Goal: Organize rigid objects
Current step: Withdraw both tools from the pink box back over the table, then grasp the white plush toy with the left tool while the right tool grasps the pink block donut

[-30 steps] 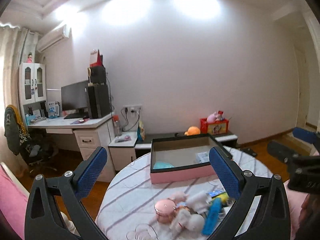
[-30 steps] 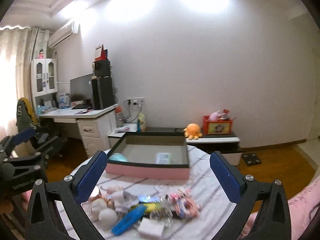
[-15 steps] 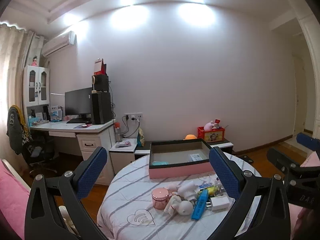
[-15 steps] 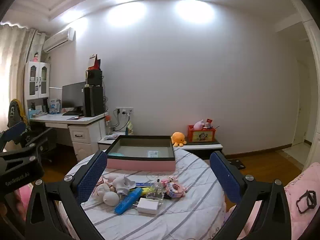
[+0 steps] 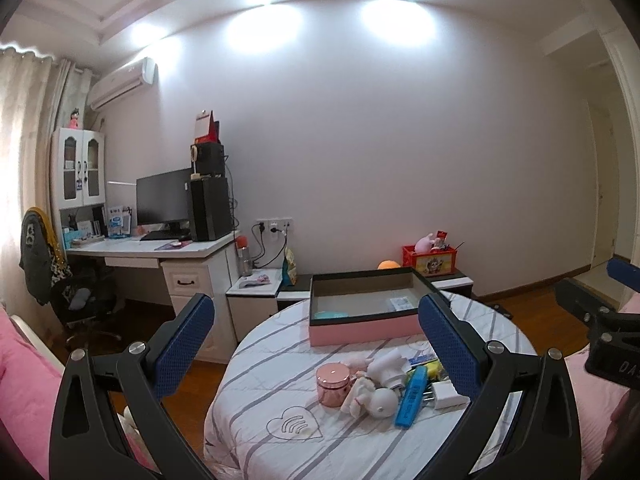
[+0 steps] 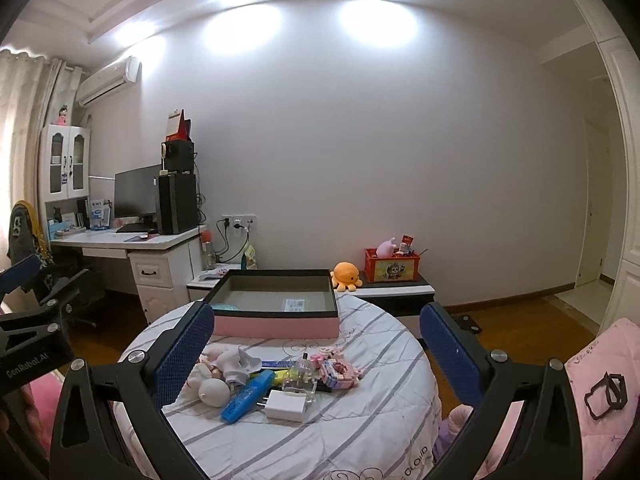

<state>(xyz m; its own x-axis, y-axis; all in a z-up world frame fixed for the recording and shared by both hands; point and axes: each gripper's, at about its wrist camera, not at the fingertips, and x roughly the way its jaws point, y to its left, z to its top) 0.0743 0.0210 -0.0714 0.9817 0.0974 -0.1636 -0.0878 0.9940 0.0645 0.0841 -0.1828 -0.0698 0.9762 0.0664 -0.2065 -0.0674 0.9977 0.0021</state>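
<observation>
Round table [image 5: 280, 452] under a white cloth with grey stripes. At the far side, a pink-sided box [image 5: 362, 332] with a dark rim. Nearer, clustered together: pink jar [image 5: 332, 384], pale plush figures [image 5: 376, 392], blue marker [image 6: 248, 396], white charger plug [image 6: 286, 404], small clear bottle [image 6: 300, 372], pink block toy [image 6: 336, 372]. Possibly a ruler beneath the pile, mostly hidden.

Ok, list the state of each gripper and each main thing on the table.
left gripper: open, empty
right gripper: open, empty
pink box: lidless, nearly empty
pink jar: upright, lid on
blue marker: lying flat
white charger: lying flat, unplugged
</observation>
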